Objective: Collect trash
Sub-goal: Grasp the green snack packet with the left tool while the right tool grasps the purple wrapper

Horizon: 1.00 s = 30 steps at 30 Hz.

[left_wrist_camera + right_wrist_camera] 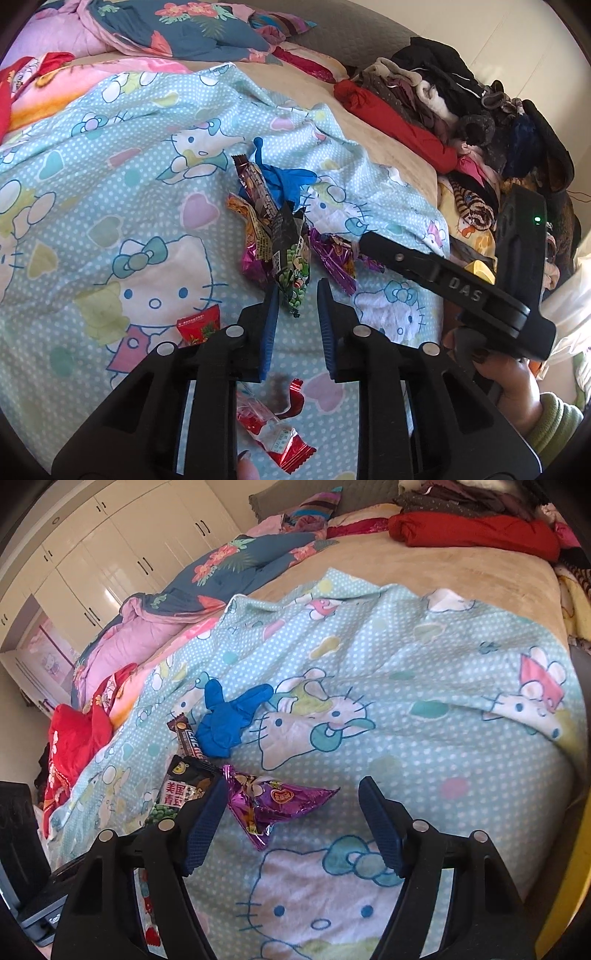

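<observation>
Trash lies in a heap on the Hello Kitty sheet (110, 206): a blue glove (284, 181), a brown bar wrapper (258, 188), a black-green pea snack bag (291, 266), an orange wrapper (245, 214) and a purple wrapper (332, 254). My left gripper (295, 295) is open, its tips either side of the pea bag's lower end. Red wrappers (280, 439) and a red packet (199, 323) lie under it. My right gripper (291, 797) is open wide just before the purple wrapper (273, 801); the glove (229, 720) and pea bag (181, 790) lie beyond to the left.
A pile of clothes (461, 110) with a red garment (391, 118) lines the right side of the bed. Folded quilts (177, 29) lie at the far end. White wardrobes (110, 561) stand beyond the bed. The right gripper's body (461, 288) reaches in from the right.
</observation>
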Each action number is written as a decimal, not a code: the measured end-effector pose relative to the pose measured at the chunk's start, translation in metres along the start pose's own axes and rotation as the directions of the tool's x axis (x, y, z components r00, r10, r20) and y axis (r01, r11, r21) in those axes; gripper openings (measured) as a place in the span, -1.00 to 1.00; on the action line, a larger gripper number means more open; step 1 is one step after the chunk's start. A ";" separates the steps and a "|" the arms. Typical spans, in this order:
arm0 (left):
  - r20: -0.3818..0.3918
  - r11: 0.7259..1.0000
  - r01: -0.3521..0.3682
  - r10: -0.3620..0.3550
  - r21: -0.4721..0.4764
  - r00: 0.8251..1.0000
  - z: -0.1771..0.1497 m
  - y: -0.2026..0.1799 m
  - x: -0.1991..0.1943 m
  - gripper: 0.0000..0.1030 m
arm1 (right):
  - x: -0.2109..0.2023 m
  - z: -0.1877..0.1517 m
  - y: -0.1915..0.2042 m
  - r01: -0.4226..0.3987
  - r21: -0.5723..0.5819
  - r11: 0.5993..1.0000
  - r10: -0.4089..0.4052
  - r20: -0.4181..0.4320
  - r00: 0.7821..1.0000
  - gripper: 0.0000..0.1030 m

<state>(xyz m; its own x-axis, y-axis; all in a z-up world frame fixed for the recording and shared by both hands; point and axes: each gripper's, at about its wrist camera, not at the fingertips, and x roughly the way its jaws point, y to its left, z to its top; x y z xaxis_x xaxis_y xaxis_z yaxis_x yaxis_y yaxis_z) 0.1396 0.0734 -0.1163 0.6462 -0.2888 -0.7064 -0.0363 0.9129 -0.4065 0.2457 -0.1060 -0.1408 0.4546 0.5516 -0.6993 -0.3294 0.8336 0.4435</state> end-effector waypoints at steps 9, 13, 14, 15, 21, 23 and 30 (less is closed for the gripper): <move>-0.012 1.000 0.001 -0.001 -0.001 1.000 -0.001 0.000 0.003 -0.83 | 0.002 -0.002 0.001 -0.046 -0.009 0.999 0.046 -0.012 0.999 -0.09; -0.014 1.000 0.008 -0.008 0.002 1.000 -0.002 -0.002 0.003 -0.87 | -0.011 -0.009 -0.003 -0.040 -0.001 0.999 0.040 0.029 0.999 -0.09; -0.013 1.000 0.009 -0.009 0.005 1.000 -0.002 -0.002 0.002 -0.89 | -0.016 -0.011 -0.004 -0.032 0.003 0.999 0.031 0.042 0.999 -0.10; -0.012 1.000 0.010 -0.010 0.007 1.000 -0.001 -0.003 0.002 -0.90 | -0.021 -0.013 -0.006 -0.020 0.005 1.000 0.020 0.054 0.998 -0.10; -0.003 1.000 0.015 -0.015 0.023 1.000 0.001 -0.008 0.000 -0.94 | -0.045 -0.017 -0.009 0.020 -0.007 1.000 -0.019 0.104 0.994 -0.10; -0.001 0.999 0.017 -0.017 0.032 1.000 0.001 -0.011 -0.002 -0.95 | -0.051 -0.018 -0.008 0.021 -0.015 1.000 -0.019 0.116 0.993 -0.10; 0.011 0.998 0.017 -0.018 0.055 1.000 0.002 -0.022 -0.005 -0.98 | -0.069 -0.024 -0.006 0.033 -0.038 0.999 -0.027 0.148 0.989 -0.10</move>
<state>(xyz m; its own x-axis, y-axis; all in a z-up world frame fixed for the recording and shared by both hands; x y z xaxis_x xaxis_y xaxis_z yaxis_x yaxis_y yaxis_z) 0.1386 0.0555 -0.1030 0.6554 -0.3016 -0.6925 0.0169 0.9224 -0.3858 0.1968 -0.1502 -0.1084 0.5811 0.5268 -0.6203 -0.3455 0.8498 0.3980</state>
